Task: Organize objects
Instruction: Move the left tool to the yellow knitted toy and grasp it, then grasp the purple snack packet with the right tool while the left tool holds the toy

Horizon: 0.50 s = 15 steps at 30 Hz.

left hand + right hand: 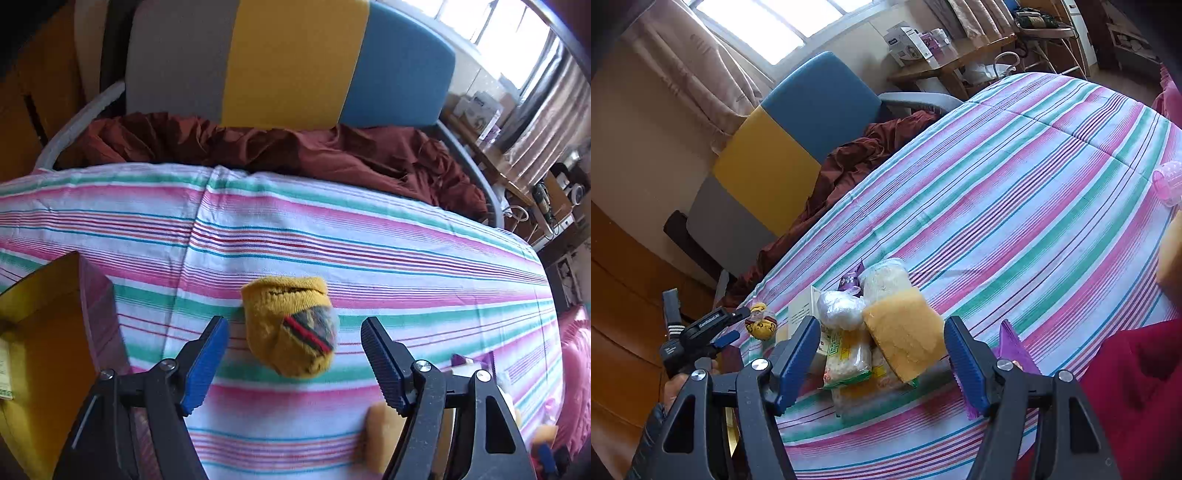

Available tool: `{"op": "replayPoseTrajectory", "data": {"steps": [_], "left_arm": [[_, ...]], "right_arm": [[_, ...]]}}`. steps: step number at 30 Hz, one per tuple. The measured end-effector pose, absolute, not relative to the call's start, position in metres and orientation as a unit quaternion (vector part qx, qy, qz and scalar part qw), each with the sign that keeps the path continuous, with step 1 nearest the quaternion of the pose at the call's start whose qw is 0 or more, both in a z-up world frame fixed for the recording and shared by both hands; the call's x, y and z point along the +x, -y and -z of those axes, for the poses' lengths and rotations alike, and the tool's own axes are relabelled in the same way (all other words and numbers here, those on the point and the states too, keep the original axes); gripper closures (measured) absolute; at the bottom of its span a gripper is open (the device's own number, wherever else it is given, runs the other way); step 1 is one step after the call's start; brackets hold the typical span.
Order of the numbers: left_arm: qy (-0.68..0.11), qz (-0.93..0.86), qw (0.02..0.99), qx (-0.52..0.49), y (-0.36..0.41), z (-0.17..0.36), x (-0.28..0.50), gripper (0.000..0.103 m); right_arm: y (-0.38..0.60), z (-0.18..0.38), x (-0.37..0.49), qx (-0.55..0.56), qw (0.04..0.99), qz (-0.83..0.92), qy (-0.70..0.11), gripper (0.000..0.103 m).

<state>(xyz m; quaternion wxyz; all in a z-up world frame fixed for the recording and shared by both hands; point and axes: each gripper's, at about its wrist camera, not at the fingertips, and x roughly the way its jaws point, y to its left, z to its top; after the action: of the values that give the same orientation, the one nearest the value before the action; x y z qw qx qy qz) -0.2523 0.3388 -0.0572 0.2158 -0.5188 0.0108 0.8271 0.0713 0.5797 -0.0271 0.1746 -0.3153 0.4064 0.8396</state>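
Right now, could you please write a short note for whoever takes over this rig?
Left claw: open, nothing held, above the rolled yellow sock on the striped bedspread.
Right claw: open, empty, over the pile: yellow sponge, white plastic bundle, snack packet, clear tub.
Open yellow box sits left of the sock, at the bed's edge.
Done: cannot tell.
Left: the sock and the pile still lie loose on the bed.
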Motion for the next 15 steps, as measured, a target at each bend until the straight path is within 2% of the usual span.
{"op": "replayPoseTrajectory", "data": {"steps": [3,4,5,8,11,15], "left_arm": [[-0.017,-0.821,0.208,-0.532,-0.349,0.074,-0.261,0.028],[-0.020,-0.815,0.204,-0.542,-0.351,0.081,-0.264,0.032],[-0.021,-0.807,0.204,-0.553,-0.353,0.089,-0.266,0.050],[-0.043,-0.814,0.215,-0.537,-0.358,0.091,-0.257,0.060],[-0.065,-0.818,0.235,-0.521,-0.361,0.086,-0.240,0.065],[-0.082,-0.822,0.259,-0.501,-0.357,0.074,-0.206,0.065]], "right_arm": [[-0.579,0.028,0.070,-0.320,0.171,-0.838,-0.407,0.032],[-0.580,0.029,0.069,-0.322,0.171,-0.838,-0.407,0.032],[-0.580,0.029,0.069,-0.322,0.171,-0.837,-0.407,0.032],[-0.580,0.030,0.069,-0.324,0.171,-0.836,-0.408,0.032],[-0.580,0.029,0.070,-0.323,0.177,-0.835,-0.408,0.032],[-0.589,0.029,0.083,-0.291,0.193,-0.828,-0.438,0.032]]}}
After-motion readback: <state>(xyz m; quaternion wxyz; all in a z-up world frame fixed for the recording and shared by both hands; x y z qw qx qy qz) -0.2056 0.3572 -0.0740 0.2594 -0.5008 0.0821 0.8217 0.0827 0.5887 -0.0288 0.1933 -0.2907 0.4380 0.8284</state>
